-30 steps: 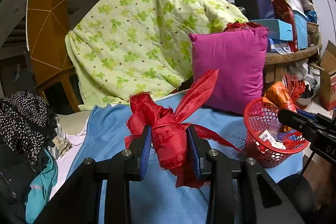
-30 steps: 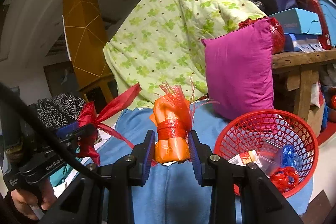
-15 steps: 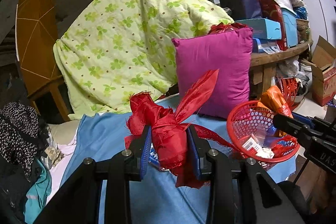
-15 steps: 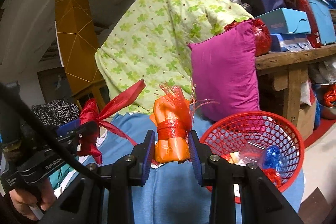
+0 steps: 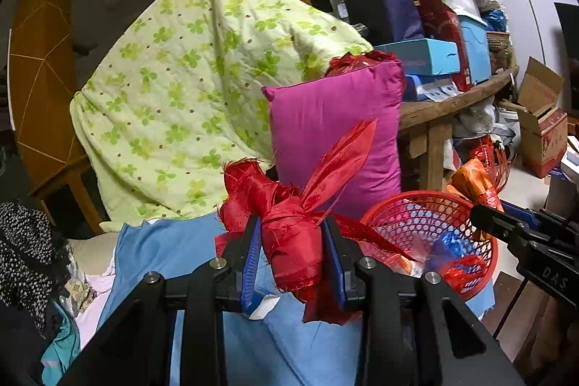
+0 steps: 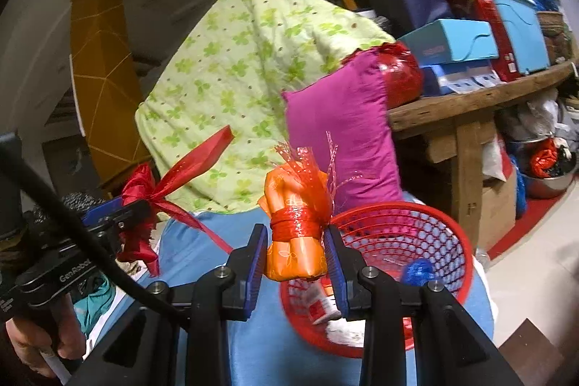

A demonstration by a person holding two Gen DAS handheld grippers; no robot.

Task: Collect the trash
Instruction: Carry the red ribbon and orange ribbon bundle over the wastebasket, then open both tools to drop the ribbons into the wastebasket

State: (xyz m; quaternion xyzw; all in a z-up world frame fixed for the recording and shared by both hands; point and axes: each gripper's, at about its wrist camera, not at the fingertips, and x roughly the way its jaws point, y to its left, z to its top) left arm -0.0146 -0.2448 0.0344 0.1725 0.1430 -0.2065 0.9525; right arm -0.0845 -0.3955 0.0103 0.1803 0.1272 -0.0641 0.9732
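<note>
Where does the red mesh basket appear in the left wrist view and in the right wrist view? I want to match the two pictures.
Left wrist view: the red mesh basket is at lower right, right of the left gripper shut on the red ribbon bundle.
Right wrist view: the basket is at lower centre-right, behind the right gripper shut on the orange bundle.
Shared landmark: the magenta pillow stands just behind the basket.

A shiny red ribbon bundle (image 5: 293,241) sits near left; an orange wrapper bound in glittery red net (image 6: 295,230) near right. The mesh basket (image 5: 401,212) is red, the sheet (image 5: 152,248) plain blue, the far pillow (image 5: 325,118) magenta, the quilt (image 5: 188,89) pale green with clover leaves and brown dots.
</note>
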